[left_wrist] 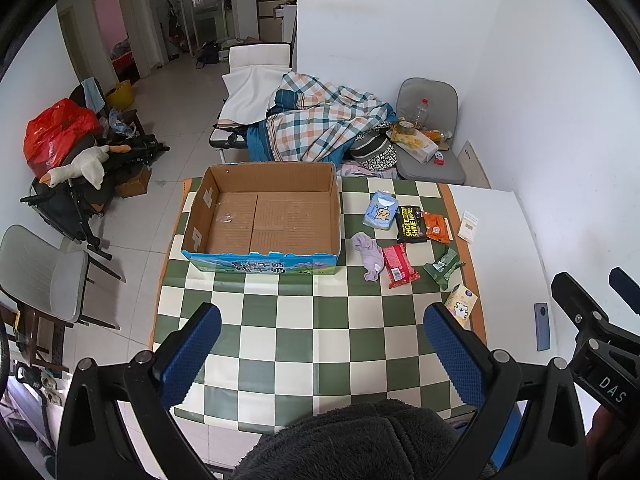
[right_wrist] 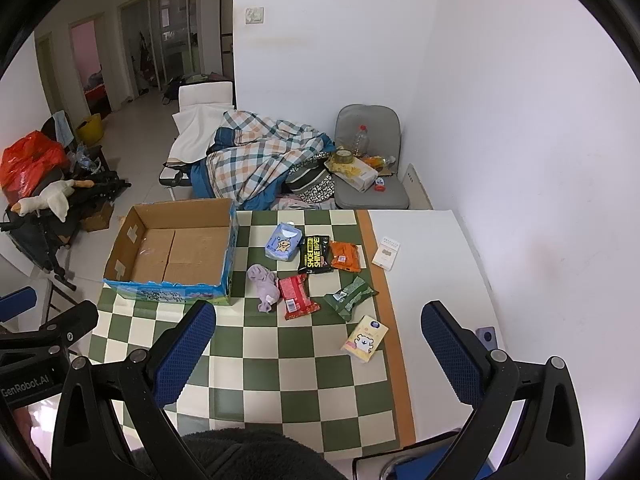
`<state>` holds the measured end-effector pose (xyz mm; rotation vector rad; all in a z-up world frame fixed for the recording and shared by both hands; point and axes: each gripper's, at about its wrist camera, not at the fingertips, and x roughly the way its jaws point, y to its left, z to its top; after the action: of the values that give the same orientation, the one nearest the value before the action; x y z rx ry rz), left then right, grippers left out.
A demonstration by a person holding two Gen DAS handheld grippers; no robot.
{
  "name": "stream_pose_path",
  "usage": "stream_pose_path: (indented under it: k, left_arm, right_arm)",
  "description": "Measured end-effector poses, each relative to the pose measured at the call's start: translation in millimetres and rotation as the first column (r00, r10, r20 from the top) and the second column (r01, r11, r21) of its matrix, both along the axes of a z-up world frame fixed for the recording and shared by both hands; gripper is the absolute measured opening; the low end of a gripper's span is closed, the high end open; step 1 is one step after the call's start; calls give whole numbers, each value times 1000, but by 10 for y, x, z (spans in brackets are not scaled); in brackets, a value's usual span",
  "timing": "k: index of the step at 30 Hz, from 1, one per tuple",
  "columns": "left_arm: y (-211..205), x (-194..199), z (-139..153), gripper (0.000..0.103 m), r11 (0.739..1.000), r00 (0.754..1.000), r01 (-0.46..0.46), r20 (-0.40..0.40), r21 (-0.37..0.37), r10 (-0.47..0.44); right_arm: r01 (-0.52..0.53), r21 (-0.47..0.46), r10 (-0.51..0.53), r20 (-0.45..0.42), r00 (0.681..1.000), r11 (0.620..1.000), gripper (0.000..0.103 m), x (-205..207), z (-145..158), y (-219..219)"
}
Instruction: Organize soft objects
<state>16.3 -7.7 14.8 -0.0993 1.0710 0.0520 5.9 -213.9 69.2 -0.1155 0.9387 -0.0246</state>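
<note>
Holding both tools above the near edge of the checkered tablecloth point(right_wrist: 280, 360), I have my right gripper point(right_wrist: 318, 336) spread wide with nothing between its blue pads, and my left gripper point(left_wrist: 322, 338) gaping just the same, also empty.

Ahead of the right jaws lies the cluster of soft packs. Closest is the yellow tissue pack point(right_wrist: 365, 338), just forward and slightly right of centre, its long axis running diagonally away to the upper right. Beyond it sit the green pouch point(right_wrist: 350, 295), the red wipes pack point(right_wrist: 297, 295) and the lilac sock point(right_wrist: 264, 286), with the blue wipes pack point(right_wrist: 283, 242), the black shoe-shine wipes point(right_wrist: 314, 254) and the orange pack point(right_wrist: 345, 256) in the far row.

The open cardboard box point(left_wrist: 224, 204), nothing in it yet, stands to the left of the cluster, straight ahead of my left tool. My right hand is the nearer one to the tissue pack, so I judge it should reach first, turning to close across the pack's short side.
</note>
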Motion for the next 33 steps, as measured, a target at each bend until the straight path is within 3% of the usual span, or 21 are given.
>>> stream_pose_path:
  k: [12,18,24,30,33]
  left_arm:
    - [4,3,-4,103,1000,1000,2,4,-6,-2]
    - [-152,481,-266,103,998,998,51,-44,-26,-52]
    - [-471,1206,-1029,103,988,971,91,-209,-124,-116]
    - [-923,1960,-1999,102,965,905,84,-387,-248,-178]
    - [-1119,2279,-2487,84,952,865,48,-465,-303,-191]
  right_arm:
    - [14,15,-14,-9,1000,1000,103,2,-45,-3]
    - [99,57,-94,-85,992,993,103,185,-361,-242]
    - [232,52,-216,-218,952,971,103,693,-1091,-857]
    - [336,128,-261,-401,878,933,103,1442,-2188,-1504]
    - [391,188,-255,-500,827,901,103,1849,-2845,-1693]
